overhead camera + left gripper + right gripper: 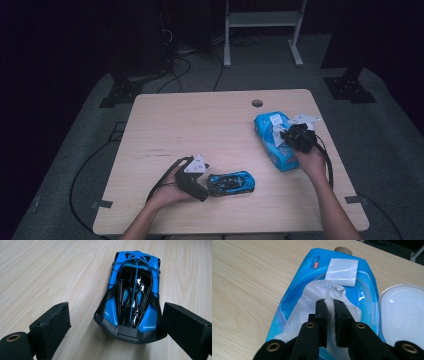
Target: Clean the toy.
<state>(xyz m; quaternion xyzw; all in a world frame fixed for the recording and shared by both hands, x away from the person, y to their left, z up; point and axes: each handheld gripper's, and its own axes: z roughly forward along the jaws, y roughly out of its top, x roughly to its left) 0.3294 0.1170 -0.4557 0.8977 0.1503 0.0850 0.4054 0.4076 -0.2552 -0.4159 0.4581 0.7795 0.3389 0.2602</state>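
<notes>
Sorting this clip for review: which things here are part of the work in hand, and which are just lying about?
In use:
- wet wipe, pinched by the right tool
- wipes pack, lid flipped open
- blue toy car, between the left tool's open jaws

Lying about:
- metal frame and cables on the floor beyond the table

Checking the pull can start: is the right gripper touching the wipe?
Touching. In the right gripper view, the right gripper has its jaws shut on a fold of the white wipe from the blue pack.
</notes>
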